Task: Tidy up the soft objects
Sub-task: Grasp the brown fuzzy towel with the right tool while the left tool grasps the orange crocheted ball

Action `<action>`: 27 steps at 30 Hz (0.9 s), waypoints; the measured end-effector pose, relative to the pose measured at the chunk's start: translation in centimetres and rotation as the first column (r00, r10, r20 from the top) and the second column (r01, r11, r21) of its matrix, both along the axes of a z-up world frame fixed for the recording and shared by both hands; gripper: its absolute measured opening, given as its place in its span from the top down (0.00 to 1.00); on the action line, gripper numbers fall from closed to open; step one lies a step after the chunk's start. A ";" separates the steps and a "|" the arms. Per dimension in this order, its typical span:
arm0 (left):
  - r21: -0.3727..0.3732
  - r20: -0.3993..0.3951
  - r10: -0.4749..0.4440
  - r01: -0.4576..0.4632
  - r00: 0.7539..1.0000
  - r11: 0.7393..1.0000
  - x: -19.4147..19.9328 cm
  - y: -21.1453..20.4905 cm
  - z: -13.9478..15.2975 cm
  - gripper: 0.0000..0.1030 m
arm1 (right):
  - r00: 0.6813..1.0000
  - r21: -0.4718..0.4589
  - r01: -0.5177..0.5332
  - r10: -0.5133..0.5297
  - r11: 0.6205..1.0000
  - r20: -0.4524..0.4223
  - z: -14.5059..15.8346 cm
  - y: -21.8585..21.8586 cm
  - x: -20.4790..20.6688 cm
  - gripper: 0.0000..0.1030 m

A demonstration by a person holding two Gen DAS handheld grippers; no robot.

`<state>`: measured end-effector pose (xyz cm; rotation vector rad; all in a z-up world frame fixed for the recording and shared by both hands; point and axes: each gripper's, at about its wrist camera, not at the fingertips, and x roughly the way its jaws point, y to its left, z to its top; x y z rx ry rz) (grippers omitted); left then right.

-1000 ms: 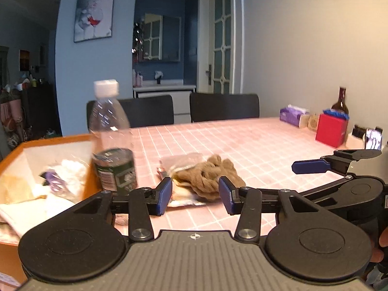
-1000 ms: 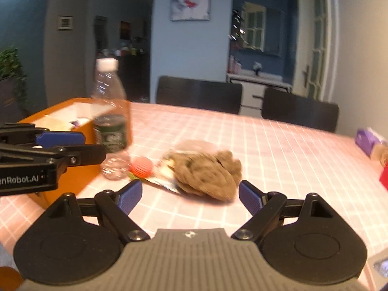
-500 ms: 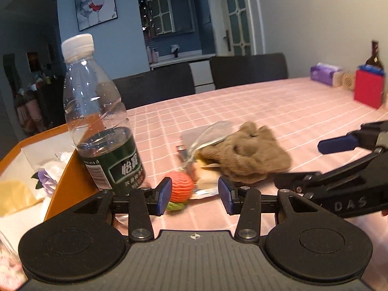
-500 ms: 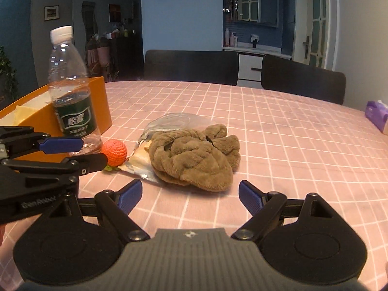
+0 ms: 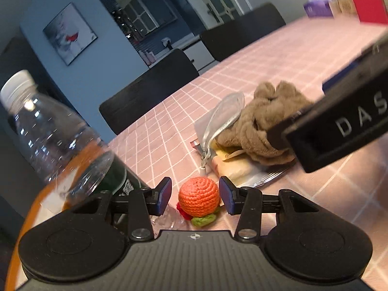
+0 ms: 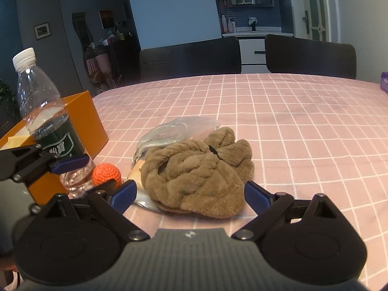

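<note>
An orange crocheted ball [image 5: 198,197] with a green and red base lies on the pink checked tablecloth, also in the right wrist view [image 6: 106,174]. My left gripper [image 5: 195,197] is open, its pads on either side of the ball, apart from it. A brown plush cloth [image 6: 196,174] lies on a clear plastic bag [image 6: 169,131] and snack packets [image 5: 232,167]. My right gripper [image 6: 189,194] is open wide around the near end of the cloth, which also shows in the left wrist view [image 5: 262,123].
A water bottle [image 6: 48,121] stands against an orange box [image 6: 89,121] at the left, close to the ball. Two dark chairs [image 6: 191,55] stand at the far table edge. A red box [image 5: 368,4] and purple tissue pack [image 5: 317,7] sit far right.
Both grippers have moved forward and down. The left one now straddles the orange ball and tilts; the right one has closed in on the brown cloth. Both stay open.
</note>
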<state>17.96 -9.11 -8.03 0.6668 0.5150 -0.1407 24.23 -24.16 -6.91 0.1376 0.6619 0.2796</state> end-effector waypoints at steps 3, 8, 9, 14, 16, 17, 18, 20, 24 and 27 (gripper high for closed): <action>0.056 0.007 0.001 -0.002 1.000 0.998 0.2 -0.6 -0.6 0.47 | 1.000 0.016 -0.016 0.016 1.000 -0.004 -0.1 0.4 0.7 0.03; 0.109 -0.018 0.000 0.002 1.000 0.994 0.4 -0.9 -1.8 0.47 | 0.999 0.001 -0.018 0.018 1.000 -0.042 -1.3 1.4 2.4 0.03; 0.109 -0.023 0.000 0.002 1.000 0.994 0.4 -0.9 -2.0 0.47 | 0.999 0.003 -0.018 0.018 1.000 -0.048 -1.5 1.4 2.6 0.03; 0.102 -0.016 -0.001 0.003 1.000 0.995 0.2 -0.7 -2.2 0.54 | 0.998 -0.006 -0.012 0.012 1.000 -0.064 -2.1 1.3 2.8 0.23; 0.098 -0.014 -0.004 0.005 1.000 0.995 0.1 -0.7 -2.2 0.55 | 0.998 -0.007 -0.016 0.015 1.000 -0.065 -2.3 1.1 2.6 0.32; 0.096 -0.009 -0.005 0.006 1.000 0.995 0.0 -0.7 -2.2 0.55 | 0.998 -0.008 -0.014 0.014 1.000 -0.061 -2.3 1.0 2.5 0.37; 0.090 -0.004 -0.004 0.005 1.000 0.996 -0.1 -0.7 -2.2 0.56 | 0.998 -0.004 -0.015 0.014 1.000 -0.057 -2.4 0.8 2.4 0.39; 0.076 0.004 -0.002 0.002 1.000 0.997 -0.4 -0.5 -2.2 0.56 | 0.998 -0.005 -0.021 0.021 1.000 -0.057 -2.3 0.6 2.3 0.48; 0.039 0.029 -0.004 0.003 1.000 0.999 -1.1 -0.1 -1.8 0.56 | 0.998 -0.024 -0.034 0.033 0.999 -0.048 -2.1 0.6 2.0 0.59; 0.023 0.045 -0.005 0.004 0.999 1.000 -1.6 0.0 -1.3 0.56 | 0.999 -0.042 -0.030 0.028 0.999 -0.035 -1.6 0.6 1.5 0.64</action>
